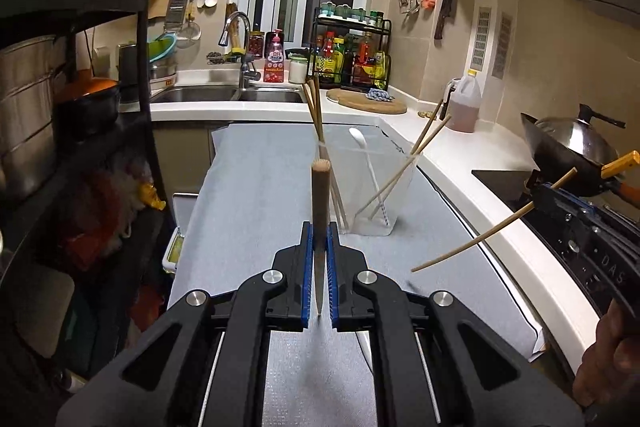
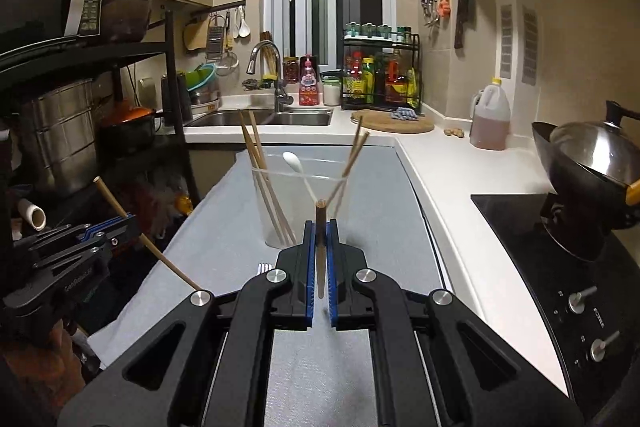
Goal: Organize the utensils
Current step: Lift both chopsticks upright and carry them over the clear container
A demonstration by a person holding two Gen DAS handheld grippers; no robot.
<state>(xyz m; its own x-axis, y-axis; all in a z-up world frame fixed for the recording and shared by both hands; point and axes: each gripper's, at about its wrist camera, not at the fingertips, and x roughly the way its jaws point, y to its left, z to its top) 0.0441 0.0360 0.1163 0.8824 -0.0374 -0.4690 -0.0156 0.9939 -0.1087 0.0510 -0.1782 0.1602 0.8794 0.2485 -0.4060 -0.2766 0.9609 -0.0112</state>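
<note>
Both tools are up off the counter (image 1: 256, 187), each with a chopstick. The left tool (image 1: 320, 239) has its blue pads pressed together on a wooden chopstick (image 1: 320, 195), which stands almost straight up between them, thick end at twelve o'clock and thin tip low between the pads. From the right wrist view that same left tool (image 2: 120, 227) shows at nine o'clock, with its chopstick (image 2: 110, 197) slanting from ten o'clock down towards six.

The right tool (image 2: 320, 239) is pinching a second chopstick (image 2: 320, 219), also upright in its pads, dark butt end on top. In the left wrist view this right tool (image 1: 538, 193) sits at three o'clock, and its chopstick (image 1: 480, 237) runs long and slightly bowed down towards the middle of the frame.

Straight ahead at twelve o'clock on the grey mat (image 2: 372, 195) stands the clear plastic container (image 2: 298, 205). It holds one pair of chopsticks (image 2: 260, 179) leaning to eleven o'clock, another pair (image 2: 352, 155) leaning to one o'clock, and a white spoon (image 2: 294, 163) between them, bowl end up.

A fork (image 2: 262, 268) peeks out on the mat just left of the right tool's pads, only its tines visible. Further back are the sink (image 2: 256, 118) and a round wooden cutting board (image 2: 394, 123); a wok (image 2: 588, 163) sits on the stove at three o'clock.
</note>
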